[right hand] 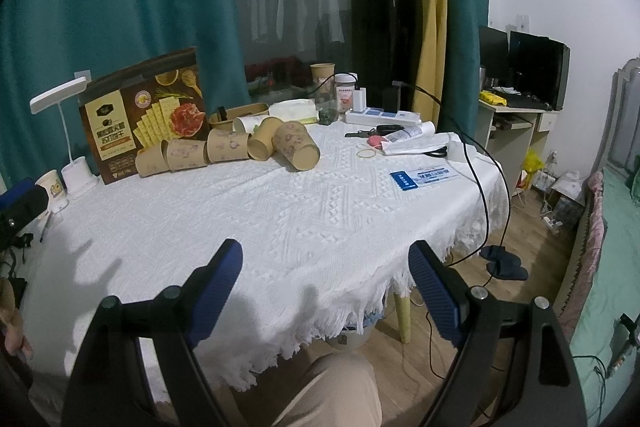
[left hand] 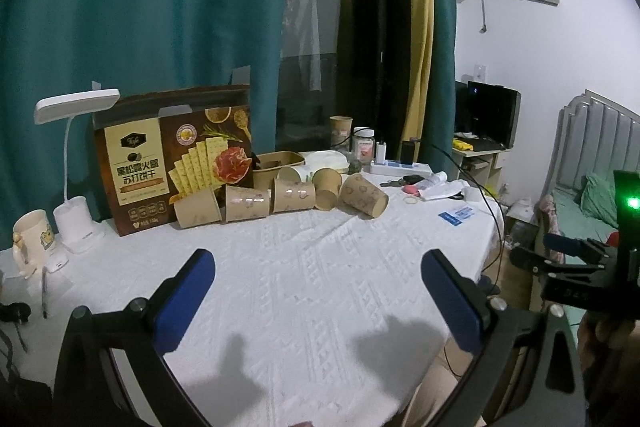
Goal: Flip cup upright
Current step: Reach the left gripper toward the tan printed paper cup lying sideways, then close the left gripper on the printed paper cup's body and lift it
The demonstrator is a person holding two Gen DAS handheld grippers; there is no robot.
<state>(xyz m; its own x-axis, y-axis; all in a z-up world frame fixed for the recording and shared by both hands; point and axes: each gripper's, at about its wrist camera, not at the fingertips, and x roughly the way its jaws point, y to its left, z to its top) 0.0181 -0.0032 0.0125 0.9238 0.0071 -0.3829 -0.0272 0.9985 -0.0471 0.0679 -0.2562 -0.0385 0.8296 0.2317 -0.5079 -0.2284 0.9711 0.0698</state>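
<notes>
We hold the left gripper (left hand: 316, 301) and right gripper (right hand: 326, 301) with jaws apart, gripping nothing, well short of the tipped paper cups (left hand: 280, 197) at 12 o'clock by the cracker box (left hand: 176, 155). Crowded together, they risk rolling or crushing if we nudge neighbours.

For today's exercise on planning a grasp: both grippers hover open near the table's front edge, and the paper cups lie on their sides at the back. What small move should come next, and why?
Probably advance the right gripper toward the rightmost paper cup. Its fingers are open and empty, and that cup lies tipped at the row's end, open mouth facing forward, with bare tablecloth in front.
</notes>
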